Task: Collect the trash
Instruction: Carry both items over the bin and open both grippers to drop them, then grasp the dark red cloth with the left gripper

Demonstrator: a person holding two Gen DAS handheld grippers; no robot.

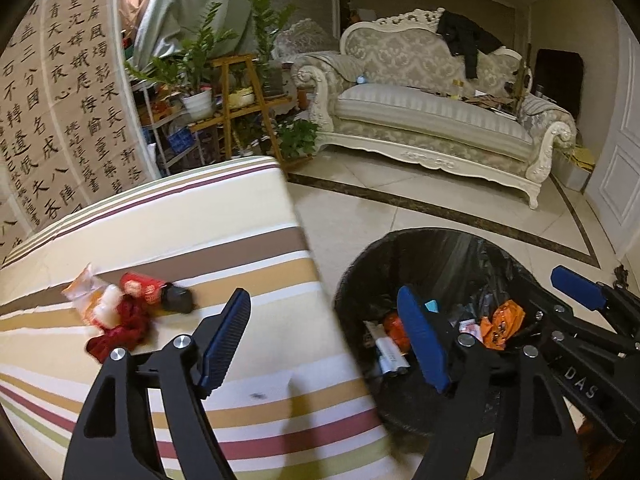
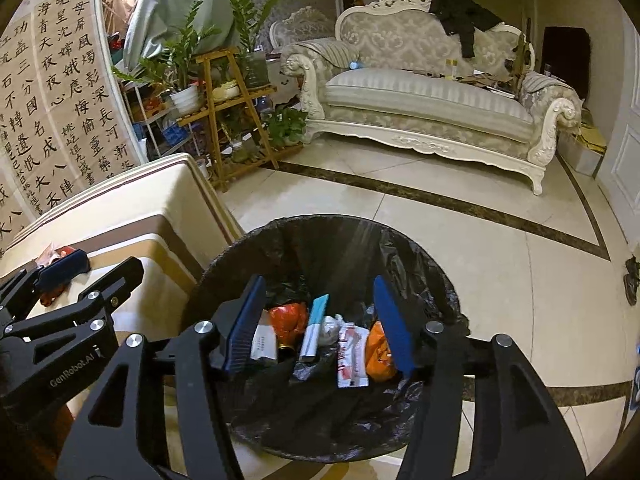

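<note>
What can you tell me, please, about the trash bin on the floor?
The bin is round, lined with a crinkled, glossy black plastic bag folded over its rim. It stands upright and open-topped on the pale tiled floor, close beside the striped table. Inside lie an orange wrapper, a red-and-white packet, a light blue box, crumpled white paper and a red-orange wrapper. The right gripper hangs open above its mouth, holding nothing and not touching it.

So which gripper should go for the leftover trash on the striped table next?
Left, probably. The left gripper is open and empty, straddling the table edge, with the trash pile just ahead to its left. The right gripper hangs open over the bin, farther from the pile.
</note>
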